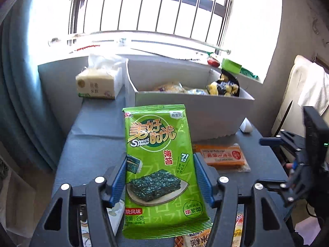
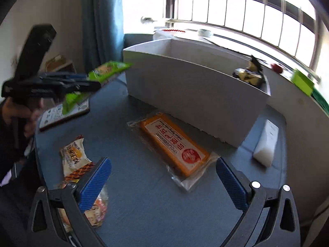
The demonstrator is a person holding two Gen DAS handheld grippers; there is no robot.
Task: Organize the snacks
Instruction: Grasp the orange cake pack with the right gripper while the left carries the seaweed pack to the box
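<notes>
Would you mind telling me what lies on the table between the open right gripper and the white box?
The orange snack pack in clear wrap lies there, slanted, just short of the white box, ahead of the right gripper; the right wrist view shows it.

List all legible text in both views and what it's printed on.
"Sweet Hour", "美好时光", "海苔", "김": green seaweed packet in the left hand-held gripper.
"INDOFEBINGWEI": orange packet; its red characters are inverted, unclear.
Tissue pack, small snack wrappers: too blurred.
</notes>
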